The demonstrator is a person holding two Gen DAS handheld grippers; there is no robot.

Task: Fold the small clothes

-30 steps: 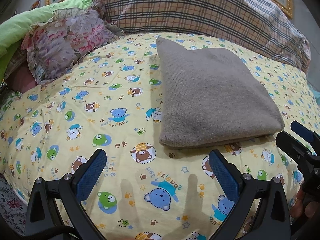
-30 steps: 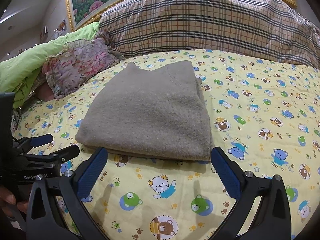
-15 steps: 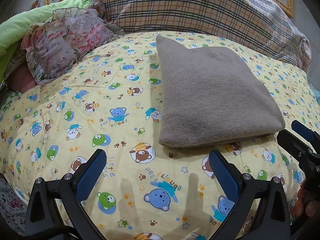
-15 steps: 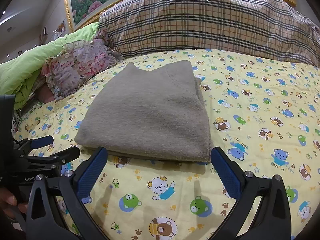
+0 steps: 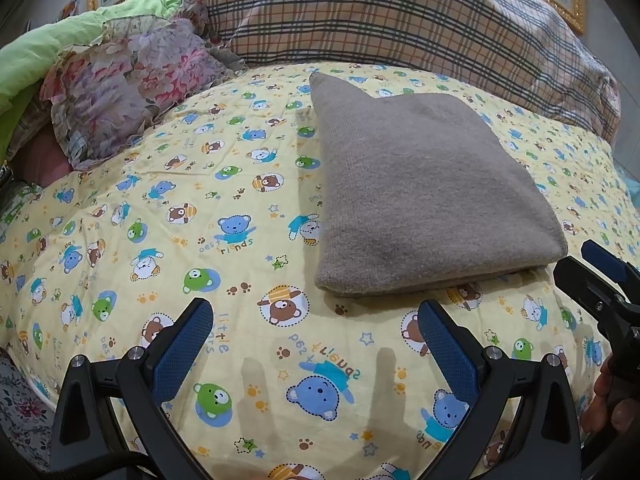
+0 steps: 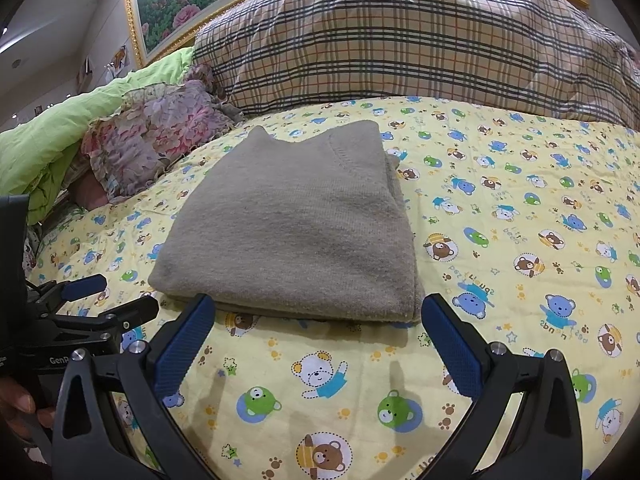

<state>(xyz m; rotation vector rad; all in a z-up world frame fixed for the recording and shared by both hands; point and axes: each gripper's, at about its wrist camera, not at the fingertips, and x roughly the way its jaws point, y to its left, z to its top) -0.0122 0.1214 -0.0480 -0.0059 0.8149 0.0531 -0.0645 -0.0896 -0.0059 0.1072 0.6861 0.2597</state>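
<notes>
A grey-brown knitted garment [image 5: 424, 196] lies folded in a flat rectangle on the yellow bear-print bedsheet [image 5: 200, 208]; it also shows in the right wrist view [image 6: 296, 224]. My left gripper [image 5: 316, 320] is open and empty, just in front of the garment's near left corner. My right gripper [image 6: 318, 314] is open and empty, its blue pads [image 6: 184, 344] at the garment's near edge without gripping it. Each gripper shows in the other's view: the right one [image 5: 600, 272] at the far right, the left one [image 6: 104, 300] at the far left.
A large plaid pillow [image 6: 420, 44] lies behind the garment. A floral cloth [image 5: 132, 80] and a green quilt [image 6: 60, 140] are piled at the back left. A gold-framed picture [image 6: 168, 4] hangs on the wall. Bare sheet lies right of the garment [image 6: 520, 220].
Both grippers have drifted very slightly; the garment has not moved and both stay open.
</notes>
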